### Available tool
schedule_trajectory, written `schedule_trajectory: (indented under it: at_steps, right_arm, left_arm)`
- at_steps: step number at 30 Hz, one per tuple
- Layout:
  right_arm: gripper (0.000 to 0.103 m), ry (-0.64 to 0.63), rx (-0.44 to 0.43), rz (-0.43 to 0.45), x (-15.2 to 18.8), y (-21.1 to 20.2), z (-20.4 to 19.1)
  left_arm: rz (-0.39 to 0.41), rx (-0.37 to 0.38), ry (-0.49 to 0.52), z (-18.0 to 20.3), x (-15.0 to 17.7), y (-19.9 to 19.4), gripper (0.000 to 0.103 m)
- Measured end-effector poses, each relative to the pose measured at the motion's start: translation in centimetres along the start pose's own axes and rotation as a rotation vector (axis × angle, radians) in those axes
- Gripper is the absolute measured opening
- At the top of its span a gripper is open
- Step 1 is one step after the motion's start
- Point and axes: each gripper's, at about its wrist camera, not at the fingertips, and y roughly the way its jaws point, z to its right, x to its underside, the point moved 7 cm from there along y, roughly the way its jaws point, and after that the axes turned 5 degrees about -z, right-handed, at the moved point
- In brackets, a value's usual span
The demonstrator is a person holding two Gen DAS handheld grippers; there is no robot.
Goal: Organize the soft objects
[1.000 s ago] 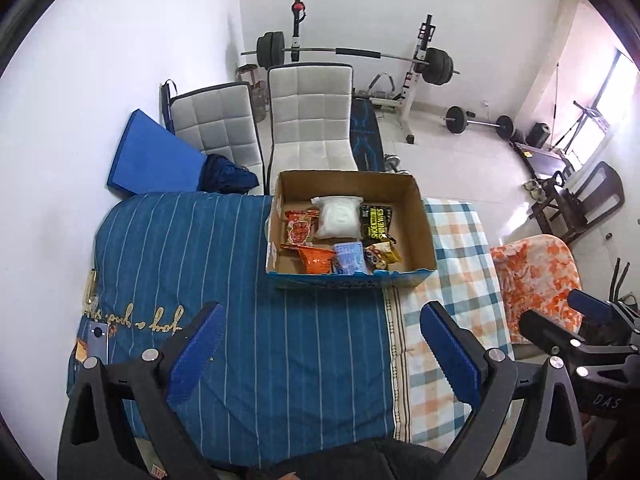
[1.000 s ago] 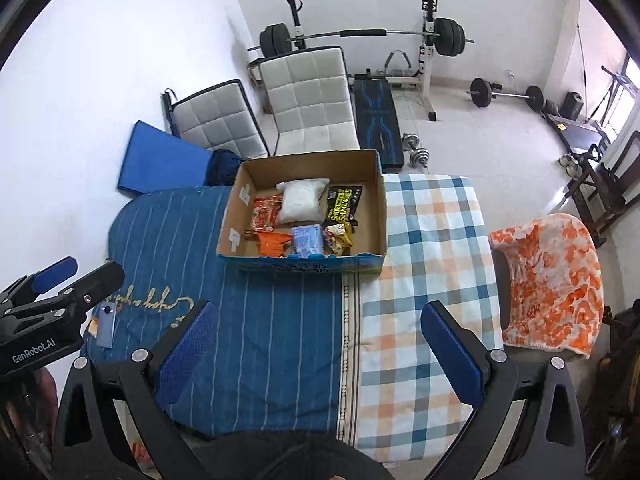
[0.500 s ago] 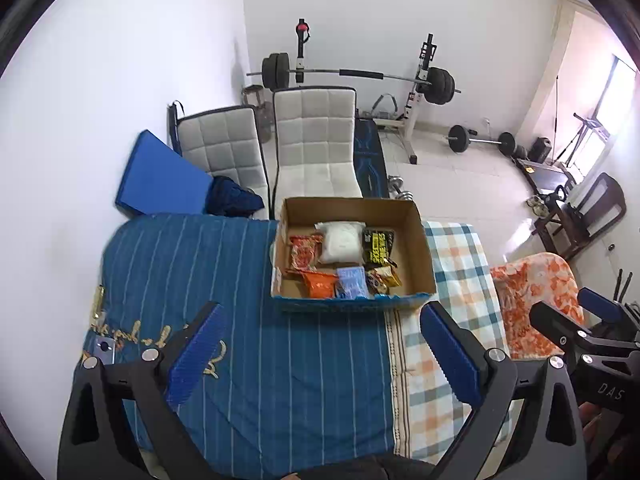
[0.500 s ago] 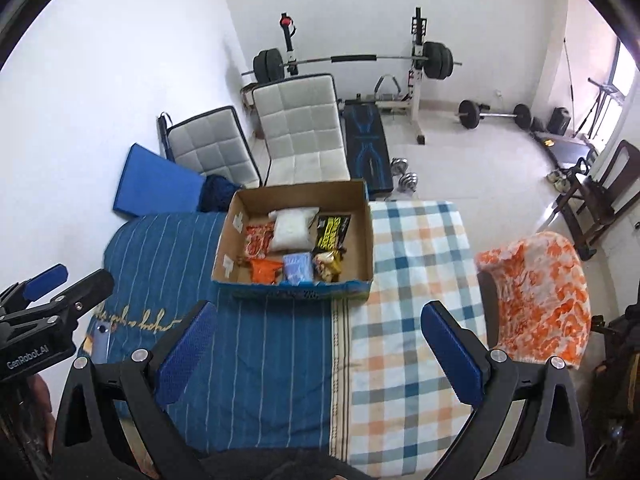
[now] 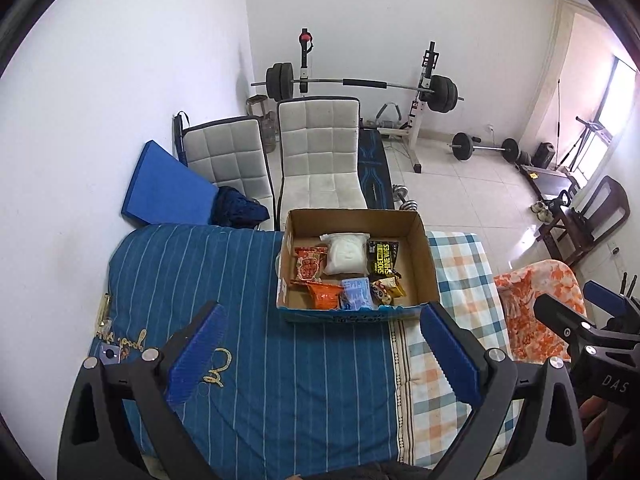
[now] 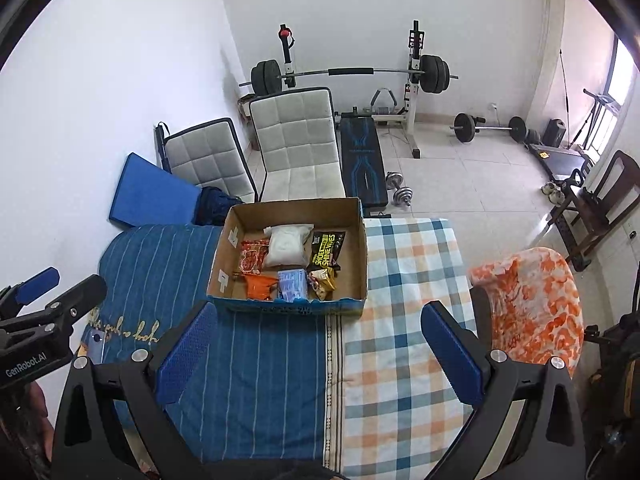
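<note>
**Both claws pull back from the box of packets**

I hold my left claw (image 5: 320, 354) and my right claw (image 6: 320, 350) high over the table (image 5: 280, 380), both spread wide and carrying nothing. Over the last second the cardboard box (image 5: 420, 248) has slid down in both wrist views and shrunk, and more of the room beyond it — the two padded chairs, the barbell rack — has come into sight. I read that as my claws lifting and drawing back from the box rather than closing on it.

The soft things all lie inside the box: a white pouch (image 5: 346, 254) at its far middle, a red snack packet (image 5: 309, 267) to the pouch's left, a black packet (image 5: 382, 262) to its right, and along the box's near wall an orange packet (image 5: 325, 294), a pale blue pack (image 5: 355, 292) and a small yellow-brown packet (image 5: 387, 288). None of them has shifted within the box. No packet lies on the cloth around the box.

For the task this fits two readings — packets gathered in and my claws retiring, or packets waiting in the box to be sorted out of it. The views do not settle which.
</note>
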Motion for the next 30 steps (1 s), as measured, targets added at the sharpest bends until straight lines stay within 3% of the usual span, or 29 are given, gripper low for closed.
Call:
schedule_trajectory:
  at_steps: [30]
  right_arm:
    - [0.103, -0.006, 0.007, 0.01, 0.65, -0.38, -0.3]
  left_arm:
    - [-0.011, -0.009, -0.003, -0.41, 0.62, 0.12, 0.1]
